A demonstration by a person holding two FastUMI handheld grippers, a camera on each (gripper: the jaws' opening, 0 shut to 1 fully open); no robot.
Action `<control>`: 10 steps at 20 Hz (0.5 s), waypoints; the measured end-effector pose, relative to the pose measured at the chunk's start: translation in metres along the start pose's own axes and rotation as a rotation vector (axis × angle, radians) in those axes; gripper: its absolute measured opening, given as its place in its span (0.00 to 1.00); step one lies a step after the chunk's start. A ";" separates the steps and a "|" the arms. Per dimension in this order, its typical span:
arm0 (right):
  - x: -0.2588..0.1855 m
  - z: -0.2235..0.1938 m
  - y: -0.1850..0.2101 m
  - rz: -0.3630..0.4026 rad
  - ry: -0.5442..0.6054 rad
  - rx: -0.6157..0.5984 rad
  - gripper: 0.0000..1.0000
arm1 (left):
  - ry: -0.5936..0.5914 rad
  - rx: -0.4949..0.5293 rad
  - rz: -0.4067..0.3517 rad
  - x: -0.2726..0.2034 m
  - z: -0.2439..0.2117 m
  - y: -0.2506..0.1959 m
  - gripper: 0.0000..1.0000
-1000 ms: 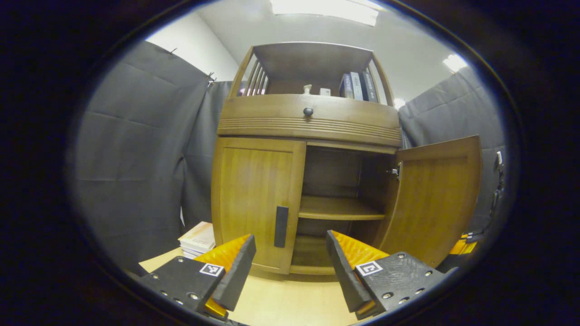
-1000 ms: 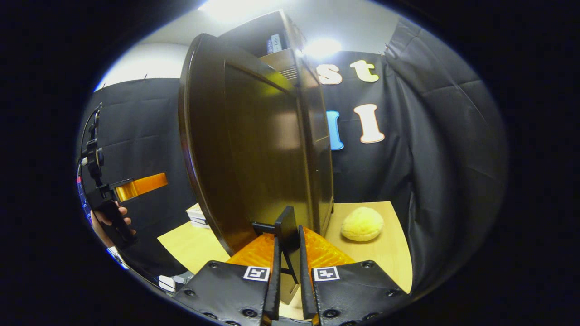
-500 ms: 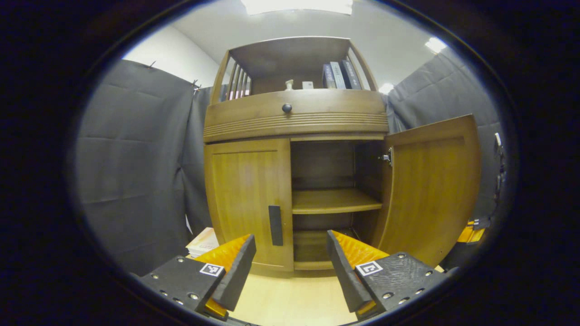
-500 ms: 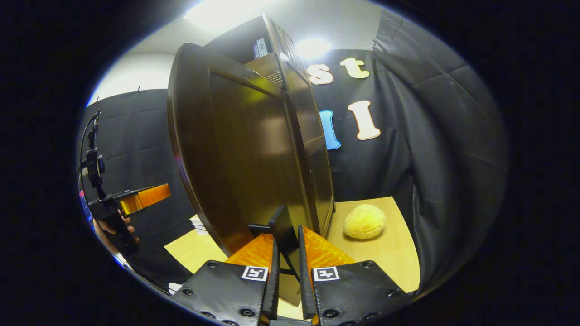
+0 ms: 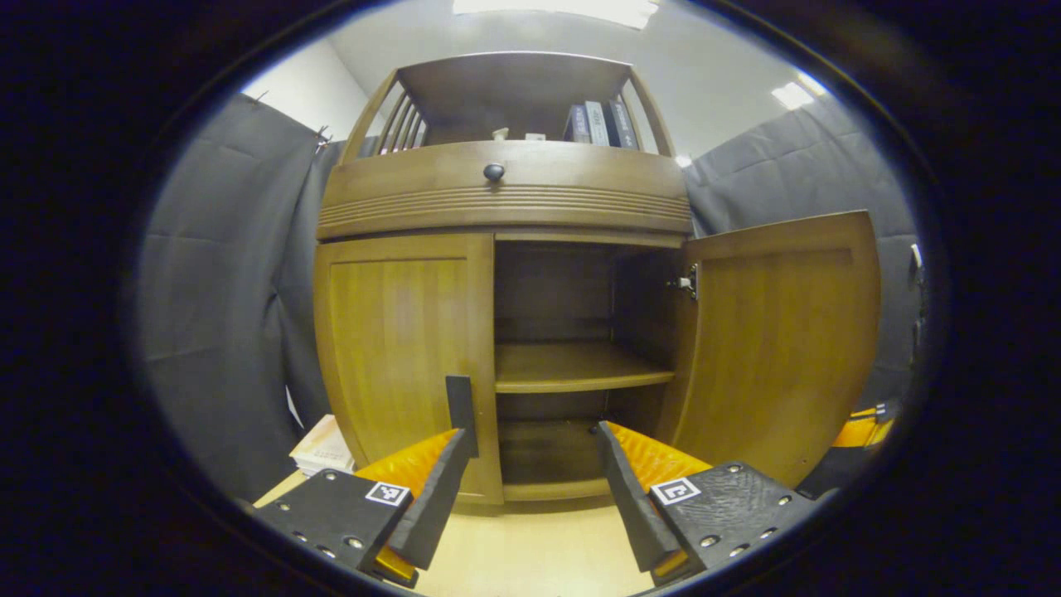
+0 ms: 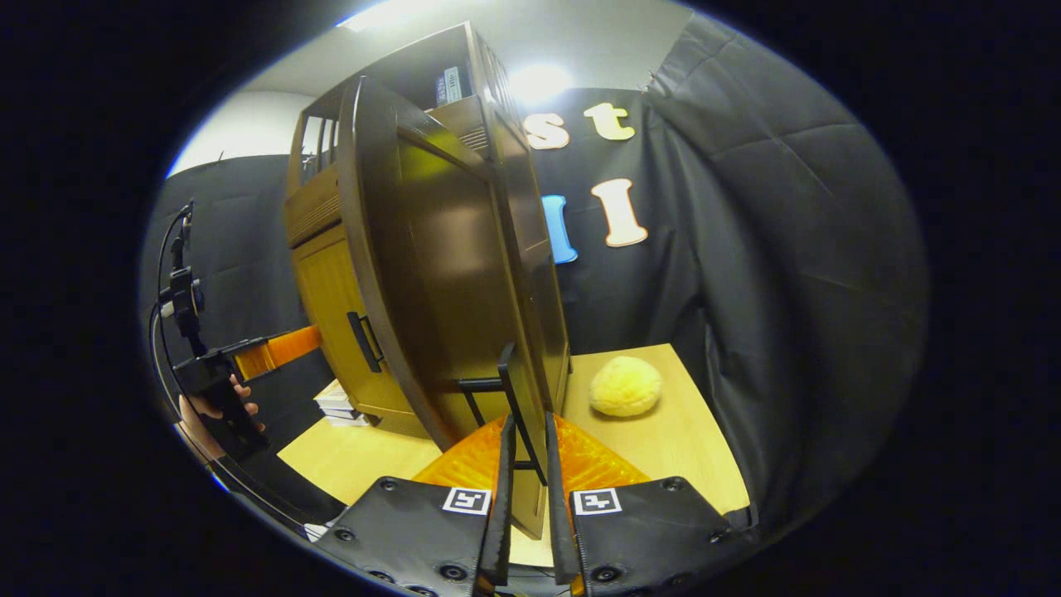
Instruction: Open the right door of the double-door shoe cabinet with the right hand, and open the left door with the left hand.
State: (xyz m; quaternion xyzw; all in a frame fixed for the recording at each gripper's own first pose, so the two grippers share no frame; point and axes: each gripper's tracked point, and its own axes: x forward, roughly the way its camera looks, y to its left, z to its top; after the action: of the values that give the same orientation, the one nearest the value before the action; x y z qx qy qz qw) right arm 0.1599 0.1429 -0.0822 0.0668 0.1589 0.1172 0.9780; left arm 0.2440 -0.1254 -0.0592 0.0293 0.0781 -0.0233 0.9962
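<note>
Cabinet (image 5: 506, 191) nearer; left door's handle (image 5: 461, 412) beside tongs (image 5: 530, 473).

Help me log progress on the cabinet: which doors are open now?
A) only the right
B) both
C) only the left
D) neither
A: the right door stands swung out, baring the shelf, while the left door sits flush and shut, the left gripper open just short of its handle.

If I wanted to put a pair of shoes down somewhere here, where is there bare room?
Inside the cabinet, the middle shelf behind the open right door looks bare, as does the space beneath it. The tabletop has room beside the yellow ball. It is crowded left of the cabinet, where a stack of books lies.
</note>
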 end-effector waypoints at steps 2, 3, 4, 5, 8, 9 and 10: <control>-0.018 -0.012 -0.004 -0.094 -0.003 0.013 0.17 | -0.008 -0.011 -0.006 0.016 0.002 0.019 0.90; -0.025 -0.016 -0.008 -0.143 -0.004 0.014 0.18 | -0.010 -0.010 -0.003 0.024 0.002 0.029 0.90; -0.033 -0.018 -0.007 -0.179 -0.003 0.021 0.20 | -0.008 -0.010 0.001 0.033 0.000 0.040 0.90; -0.038 -0.023 -0.005 -0.208 -0.001 0.029 0.24 | 0.000 -0.013 0.004 0.042 -0.002 0.050 0.90; -0.048 -0.025 0.012 -0.265 -0.025 0.020 0.64 | 0.025 -0.053 0.014 0.068 -0.014 0.076 0.90; -0.051 -0.024 0.016 -0.284 -0.035 0.013 0.82 | 0.029 -0.069 0.010 0.076 -0.017 0.081 0.90; -0.052 -0.025 0.021 -0.303 -0.048 0.010 1.00 | 0.033 -0.079 0.005 0.085 -0.020 0.086 0.90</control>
State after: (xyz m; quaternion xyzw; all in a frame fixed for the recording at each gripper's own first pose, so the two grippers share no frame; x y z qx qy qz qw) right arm 0.0990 0.1527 -0.0863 0.0494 0.1445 -0.0343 0.9877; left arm 0.3293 -0.0417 -0.0878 -0.0095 0.0951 -0.0171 0.9953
